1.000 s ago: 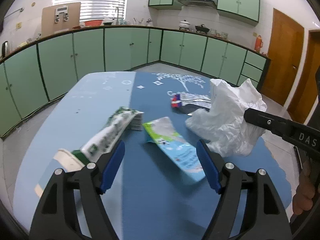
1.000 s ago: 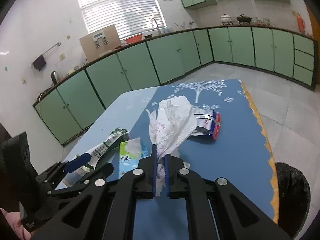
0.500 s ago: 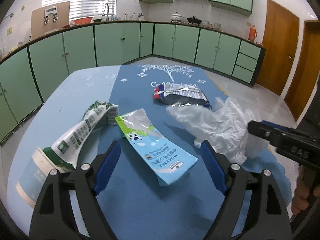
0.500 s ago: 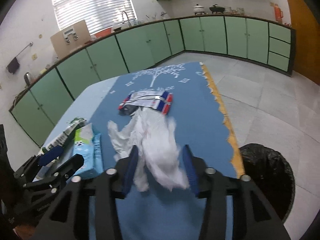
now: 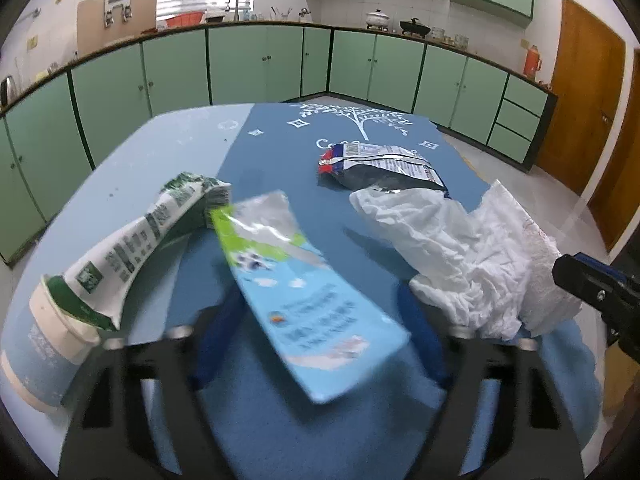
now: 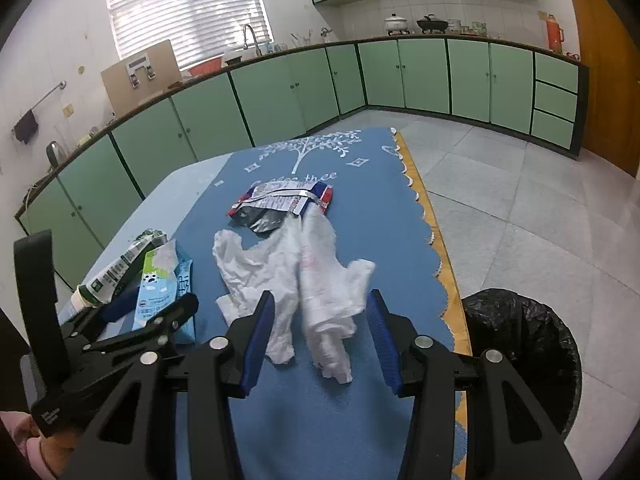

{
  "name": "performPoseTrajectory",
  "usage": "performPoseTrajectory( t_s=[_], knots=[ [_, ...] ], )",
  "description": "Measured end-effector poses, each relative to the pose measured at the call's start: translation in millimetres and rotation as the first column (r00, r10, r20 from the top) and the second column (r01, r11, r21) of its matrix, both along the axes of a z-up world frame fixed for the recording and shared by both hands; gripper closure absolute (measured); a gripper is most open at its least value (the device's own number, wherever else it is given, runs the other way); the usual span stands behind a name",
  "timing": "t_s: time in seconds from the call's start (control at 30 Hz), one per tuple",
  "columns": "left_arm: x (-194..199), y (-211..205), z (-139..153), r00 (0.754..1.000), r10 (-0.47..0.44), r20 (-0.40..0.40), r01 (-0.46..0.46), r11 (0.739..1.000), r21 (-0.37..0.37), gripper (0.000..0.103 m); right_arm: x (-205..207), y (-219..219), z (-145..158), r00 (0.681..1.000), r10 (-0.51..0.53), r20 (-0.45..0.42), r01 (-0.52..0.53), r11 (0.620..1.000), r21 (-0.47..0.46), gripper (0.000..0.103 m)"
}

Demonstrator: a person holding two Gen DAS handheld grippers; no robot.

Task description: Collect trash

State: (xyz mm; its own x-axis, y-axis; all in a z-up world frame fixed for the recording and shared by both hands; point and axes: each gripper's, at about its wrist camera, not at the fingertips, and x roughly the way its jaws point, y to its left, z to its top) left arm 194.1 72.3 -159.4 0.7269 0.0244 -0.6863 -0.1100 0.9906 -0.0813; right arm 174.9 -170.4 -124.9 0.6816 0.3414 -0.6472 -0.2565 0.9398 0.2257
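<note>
Open left tongs (image 5: 320, 344) straddle blue milk carton (image 5: 304, 300).

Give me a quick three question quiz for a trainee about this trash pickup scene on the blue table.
1. True or false: the right gripper is clamped on the white plastic bag.
2. Which item lies between the open fingers of the left gripper? A) snack wrapper B) blue milk carton C) green carton
3. Fill in: the black-lined bin stands on the ____ beside the table.

Key: 1 false, it is open. 2 B, the blue milk carton. 3 floor.
</note>
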Motion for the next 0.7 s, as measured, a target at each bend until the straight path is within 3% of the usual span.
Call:
performPoseTrajectory(
  t_s=[0.13, 0.23, 0.4, 0.57, 0.7],
  knots=[
    [-2, 1, 0, 1.000, 0.001, 0.007, -0.001, 1.000, -0.020, 0.052, -2, 3, 1, 1.000, 0.010, 0.010, -0.010, 1.000, 0.006, 0.055],
    [-6, 6, 3, 1.000, 0.015, 0.009, -0.015, 0.999, -0.034, 0.056, -4, 10, 0, 1.000, 0.026, 0.011, -0.026, 1.000, 0.011, 0.055],
    [-21, 17, 15, 0.999, 0.024, 0.037, -0.022, 0.999, -0.031, 0.057, -7, 24, 1, 0.998, 0.061, 0.022, -0.061, 0.998, 0.008, 0.058],
    [-33, 32, 26, 0.997, 0.042, 0.058, -0.040, 0.999, -0.032, 0.057, -15, 28, 19, 0.992, 0.027, 0.122, -0.021, 0.999, -0.048, 0.057],
    [-38, 41, 29, 0.997, 0.051, 0.066, -0.049, 0.998, -0.041, 0.057, -10, 32, 18, 0.994, 0.057, 0.094, -0.056, 0.998, -0.018, 0.057]
  ],
)
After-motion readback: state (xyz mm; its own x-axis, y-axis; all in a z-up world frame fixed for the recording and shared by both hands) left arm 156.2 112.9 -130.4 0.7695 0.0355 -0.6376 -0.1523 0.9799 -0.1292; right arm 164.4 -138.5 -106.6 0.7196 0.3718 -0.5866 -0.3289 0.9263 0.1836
